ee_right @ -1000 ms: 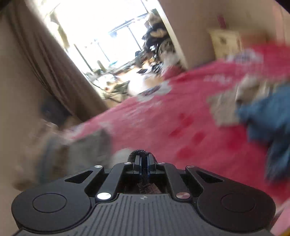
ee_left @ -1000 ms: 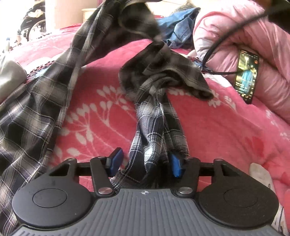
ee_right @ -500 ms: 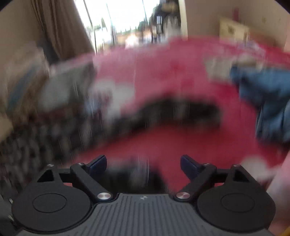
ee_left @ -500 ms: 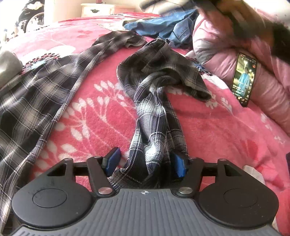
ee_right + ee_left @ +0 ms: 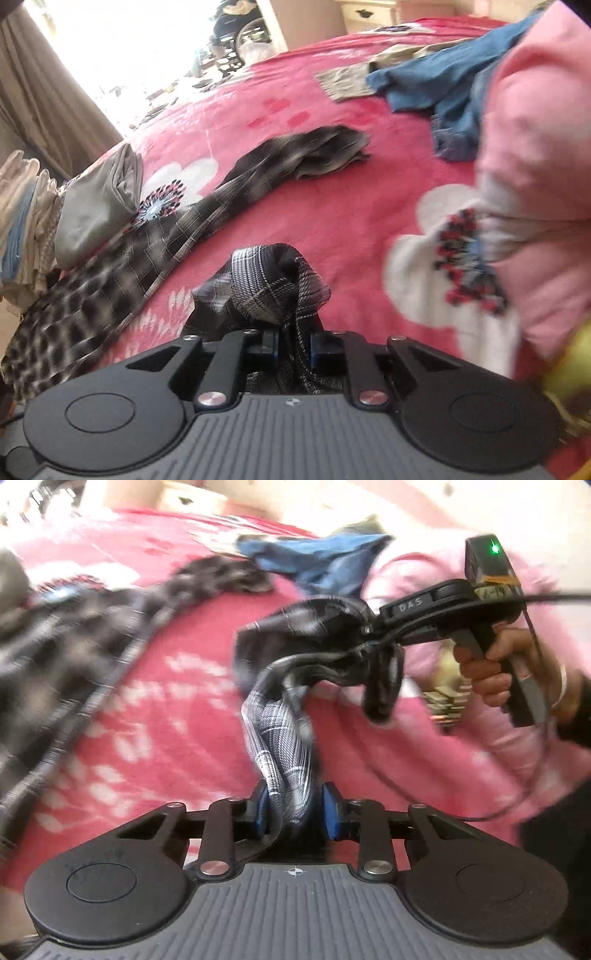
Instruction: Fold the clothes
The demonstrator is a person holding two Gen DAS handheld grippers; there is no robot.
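Left claw [image 5: 294,814]: its jaws are closing on a bunched band of the plaid garment [image 5: 282,734]; the blue pads [image 5: 330,816] press on the cloth from both sides, so it is grasping it.
Right claw [image 5: 293,345]: its jaws are also closing, with a fold of the same plaid cloth between them; it is clenched on it. In the left view this claw [image 5: 365,631] comes in from the right, carried by a hand [image 5: 491,672].
Garment position: it lies on the red flowered bed [image 5: 332,206]; a long part runs away to the left [image 5: 184,221].
Key relation: the gripped band runs straight from the left claw up to the right claw, so its long axis joins the two.
Nearer hand: both hold it already.
Next move, my judgement: pull the claws apart to straighten the band before folding.
Around: blue clothes [image 5: 436,81], pink quilt [image 5: 535,147], folded pile [image 5: 99,203].
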